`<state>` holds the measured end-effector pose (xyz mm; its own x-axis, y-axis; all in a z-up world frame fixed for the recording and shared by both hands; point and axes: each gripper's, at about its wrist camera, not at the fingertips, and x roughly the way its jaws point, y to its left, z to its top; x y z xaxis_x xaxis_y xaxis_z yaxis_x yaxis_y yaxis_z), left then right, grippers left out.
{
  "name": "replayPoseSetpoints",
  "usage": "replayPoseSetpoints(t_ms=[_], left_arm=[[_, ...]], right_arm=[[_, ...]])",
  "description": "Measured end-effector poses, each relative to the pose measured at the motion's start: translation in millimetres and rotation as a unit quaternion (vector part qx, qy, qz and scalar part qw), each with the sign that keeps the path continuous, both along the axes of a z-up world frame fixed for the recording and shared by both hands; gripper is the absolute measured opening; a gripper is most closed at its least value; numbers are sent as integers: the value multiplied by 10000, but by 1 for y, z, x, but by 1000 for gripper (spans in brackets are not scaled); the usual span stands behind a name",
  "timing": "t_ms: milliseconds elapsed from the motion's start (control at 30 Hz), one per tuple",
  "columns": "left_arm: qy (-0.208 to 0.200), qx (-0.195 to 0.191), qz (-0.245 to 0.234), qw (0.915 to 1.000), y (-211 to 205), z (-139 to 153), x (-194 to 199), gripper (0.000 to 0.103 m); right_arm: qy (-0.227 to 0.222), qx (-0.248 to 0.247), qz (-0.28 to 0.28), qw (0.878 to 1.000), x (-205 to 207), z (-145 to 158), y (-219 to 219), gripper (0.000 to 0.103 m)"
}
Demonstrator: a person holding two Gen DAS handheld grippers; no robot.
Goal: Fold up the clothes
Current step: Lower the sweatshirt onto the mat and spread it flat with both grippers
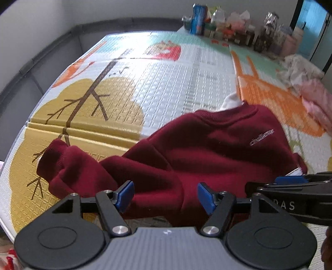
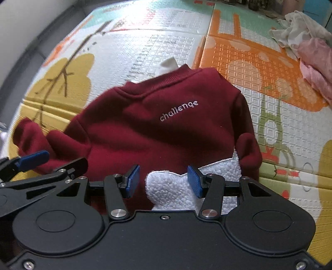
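A maroon sweatshirt [image 1: 207,145] with the white word "challenge" lies crumpled on the patterned play mat [image 1: 166,79], its collar pointing away from me. One sleeve [image 1: 62,164] trails to the left. My left gripper [image 1: 165,196] stands open over the near hem, blue pads apart and not pressing the fabric. My right gripper [image 2: 164,181] is open too, with the sweatshirt [image 2: 166,124] beneath it and its white fleece patch [image 2: 170,187] showing between the pads. Each gripper appears in the other's view: the right gripper [image 1: 269,183] at the right edge, the left gripper [image 2: 56,164] by the sleeve.
A heap of white and pink clothes [image 2: 307,41] lies at the mat's far right. Bottles, jars and a blue can [image 1: 199,18] line the far edge. A grey padded border [image 1: 31,62] runs along the mat's left side.
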<state>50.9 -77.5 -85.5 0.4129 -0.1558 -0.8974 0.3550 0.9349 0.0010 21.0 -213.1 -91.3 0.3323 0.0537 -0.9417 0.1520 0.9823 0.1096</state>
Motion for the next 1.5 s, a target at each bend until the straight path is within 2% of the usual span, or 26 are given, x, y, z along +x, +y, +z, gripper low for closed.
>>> replayPoseSetpoints(t_ms=[167,467,767,833,967,1167,1233,1300,1367,1500], left_arm=[[200,95,65,9997,2,-13,5,76],[628,-11,384,9973,14,-33,17,80],[641,125,314,9974,15,-47,20,91],[647,113,310,9974,17,-49,22,95],[639,150,290,9974,20,-55,26,101],[649,206,346,9971,19,-57,28,103],[643,229,319,9972,18,-56,28,102],[638,250,266,9973,15,-56,28,101],[625,253,160,9976,13,-55,27,96],[631,280,-22,9976,2,-54,27,93]], right_arm=[[98,31,-95,9999,4,-7,-1,51],[172,372,-112,9991,8,-17,-5,73],[249,271,2,9993,13,-22,0,77],[240,317,15,9992,13,-24,0,81],[288,540,113,9981,17,-26,-2,98],[275,509,82,9983,19,-27,0,96],[280,388,56,9988,19,-26,1,89],[290,108,6,9995,20,-26,4,67],[298,-92,-20,9995,20,-25,5,61],[294,-53,-88,9995,18,-23,-1,53]])
